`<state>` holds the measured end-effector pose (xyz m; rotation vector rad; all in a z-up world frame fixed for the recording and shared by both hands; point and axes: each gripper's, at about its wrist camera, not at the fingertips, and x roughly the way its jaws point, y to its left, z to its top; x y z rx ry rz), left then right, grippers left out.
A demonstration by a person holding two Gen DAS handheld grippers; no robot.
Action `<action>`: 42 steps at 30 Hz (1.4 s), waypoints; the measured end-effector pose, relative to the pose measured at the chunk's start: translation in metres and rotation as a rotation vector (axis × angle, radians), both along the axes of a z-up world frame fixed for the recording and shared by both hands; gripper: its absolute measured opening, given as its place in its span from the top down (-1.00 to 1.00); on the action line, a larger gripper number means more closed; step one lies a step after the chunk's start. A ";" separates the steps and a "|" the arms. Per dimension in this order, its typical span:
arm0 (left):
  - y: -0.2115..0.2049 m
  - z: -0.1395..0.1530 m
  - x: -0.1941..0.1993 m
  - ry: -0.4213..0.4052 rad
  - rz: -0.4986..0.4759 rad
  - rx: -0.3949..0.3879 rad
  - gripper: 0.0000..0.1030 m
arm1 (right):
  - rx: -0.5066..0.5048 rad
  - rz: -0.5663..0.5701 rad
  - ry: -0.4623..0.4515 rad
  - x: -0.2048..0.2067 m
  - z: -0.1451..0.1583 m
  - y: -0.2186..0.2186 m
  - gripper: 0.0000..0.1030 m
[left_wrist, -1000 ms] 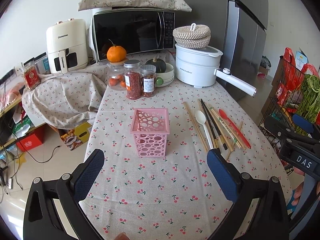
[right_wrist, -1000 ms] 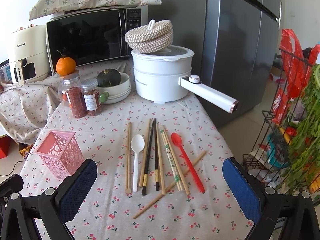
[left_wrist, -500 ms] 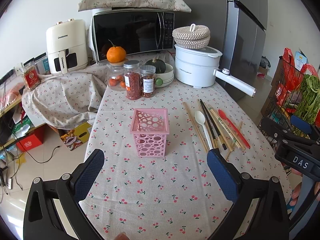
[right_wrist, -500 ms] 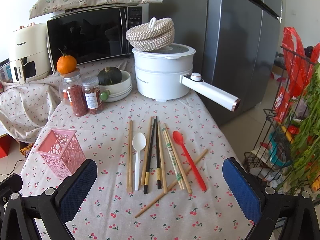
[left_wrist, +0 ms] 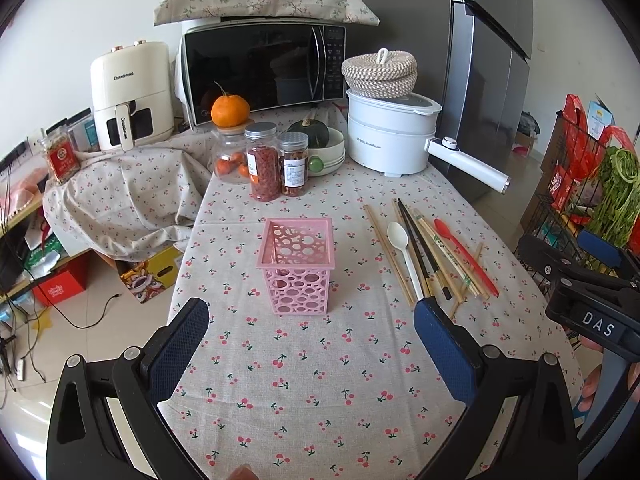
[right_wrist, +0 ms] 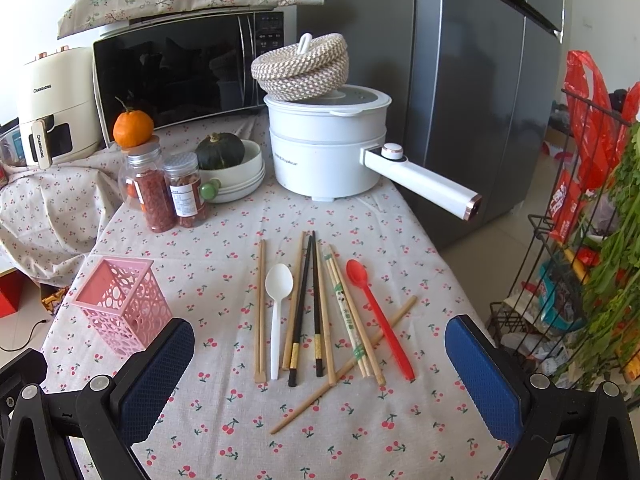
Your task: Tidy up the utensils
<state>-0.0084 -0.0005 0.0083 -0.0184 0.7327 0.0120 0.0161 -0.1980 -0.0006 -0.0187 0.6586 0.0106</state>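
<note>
Utensils all lie loose right of pink basket [right_wrist: 120,308]: chopsticks [right_wrist: 260,312], white spoon [right_wrist: 278,300], red spoon [right_wrist: 376,312]. Light, stiff, slick; pinch mid-shaft. Left gripper [left_wrist: 312,344] and right gripper [right_wrist: 320,364] wide open, empty.

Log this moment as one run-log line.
left gripper: open, empty, facing pink basket | right gripper: open, empty, over utensils | white spoon, red spoon, chopsticks: on table | basket: empty

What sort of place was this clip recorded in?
Most likely a home kitchen or dining corner: a microwave, an air fryer and a tall fridge stand around a cloth-covered table holding chopsticks and spoons.
</note>
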 end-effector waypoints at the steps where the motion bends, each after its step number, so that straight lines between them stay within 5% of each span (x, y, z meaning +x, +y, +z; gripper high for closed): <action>1: 0.000 0.000 0.000 0.000 0.000 0.000 -1.00 | 0.000 -0.001 0.000 0.000 0.000 -0.001 -1.00; 31: -0.017 0.007 0.011 -0.038 0.004 0.052 -1.00 | 0.052 -0.002 0.087 0.016 -0.004 -0.023 -1.00; 37: -0.027 0.001 0.029 0.015 -0.007 0.045 -1.00 | 0.116 0.001 0.157 0.035 -0.012 -0.039 -1.00; 42: -0.039 -0.003 0.058 0.120 -0.107 -0.013 -1.00 | 0.111 -0.030 0.224 0.065 -0.019 -0.055 -1.00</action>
